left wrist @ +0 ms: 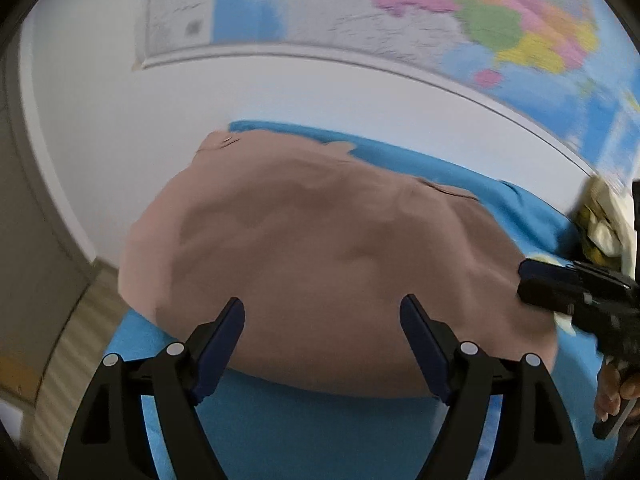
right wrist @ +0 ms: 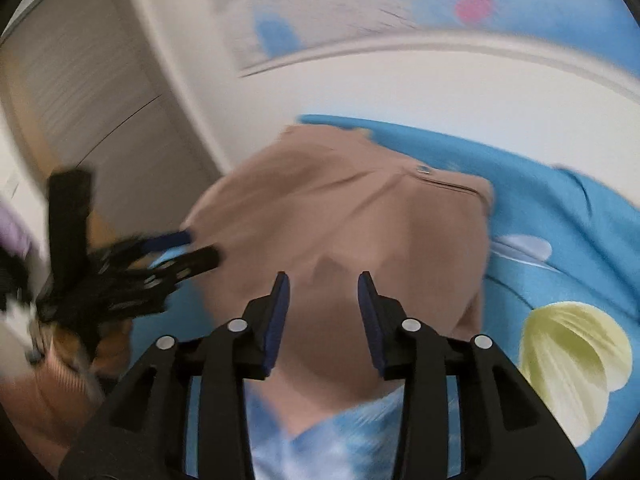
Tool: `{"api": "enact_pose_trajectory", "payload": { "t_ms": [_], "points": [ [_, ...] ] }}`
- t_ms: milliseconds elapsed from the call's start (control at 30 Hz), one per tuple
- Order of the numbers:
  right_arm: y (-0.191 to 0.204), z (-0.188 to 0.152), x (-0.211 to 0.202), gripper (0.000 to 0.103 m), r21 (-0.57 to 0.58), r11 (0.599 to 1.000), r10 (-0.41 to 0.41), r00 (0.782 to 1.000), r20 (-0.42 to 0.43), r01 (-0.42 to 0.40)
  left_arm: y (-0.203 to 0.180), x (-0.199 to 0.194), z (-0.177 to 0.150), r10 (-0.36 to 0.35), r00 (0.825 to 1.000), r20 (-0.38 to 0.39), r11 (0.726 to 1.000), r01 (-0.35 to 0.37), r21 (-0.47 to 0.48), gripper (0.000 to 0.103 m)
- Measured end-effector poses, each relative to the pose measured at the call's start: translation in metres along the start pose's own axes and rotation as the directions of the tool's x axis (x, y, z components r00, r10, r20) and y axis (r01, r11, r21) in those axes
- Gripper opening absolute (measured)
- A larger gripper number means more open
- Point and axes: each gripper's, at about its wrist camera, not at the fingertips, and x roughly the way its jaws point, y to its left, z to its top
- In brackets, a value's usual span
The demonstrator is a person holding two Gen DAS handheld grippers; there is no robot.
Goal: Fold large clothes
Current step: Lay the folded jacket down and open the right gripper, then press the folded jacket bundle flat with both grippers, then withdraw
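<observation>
left fingers (left wrist: 236, 320) spread wide – right gripper (right wrist: 323, 292) parted, above tan garment (left wrist: 320, 248)

Garment (left wrist: 320, 248) plain tan-pink — bedsheet (right wrist: 560, 216) bright blue, yellow-green floral print.

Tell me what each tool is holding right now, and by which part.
Nothing is held. The left tool and right tool are both open above the brown garment, which lies loose on the blue sheet.
</observation>
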Motion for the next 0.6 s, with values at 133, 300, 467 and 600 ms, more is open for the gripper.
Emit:
{"api": "enact_pose_trajectory", "payload": {
  "t_ms": [133, 300, 467, 600],
  "points": [
    [0.014, -0.019, 0.027, 0.041, -0.104, 0.993, -0.075, 0.992, -0.105, 0.064, -0.013, 0.018, -0.008, 0.001, 0.998, -0.064, 0.999, 0.001, 0.035, 0.077],
    [-0.011, -0.027, 0.025, 0.039, -0.013, 0.999, -0.049, 0.991, -0.121, 0.047, -0.015, 0.02, -0.013, 0.02, 0.998, -0.064, 0.999, -0.017, 0.051, 0.077],
    [-0.013, -0.002, 0.004, 0.042, 0.005, 0.998, -0.069, 0.997, -0.027, 0.069, -0.017, 0.013, -0.014, 0.011, 0.999, -0.038, 0.998, -0.009, 0.056, 0.078],
    [-0.028, 0.016, 0.014, 0.042, 0.054, 0.992, -0.114, 0.994, -0.001, 0.114, -0.02, 0.015, -0.012, 0.013, 0.999, -0.033, 0.998, -0.011, 0.061, 0.078]
  ]
}}
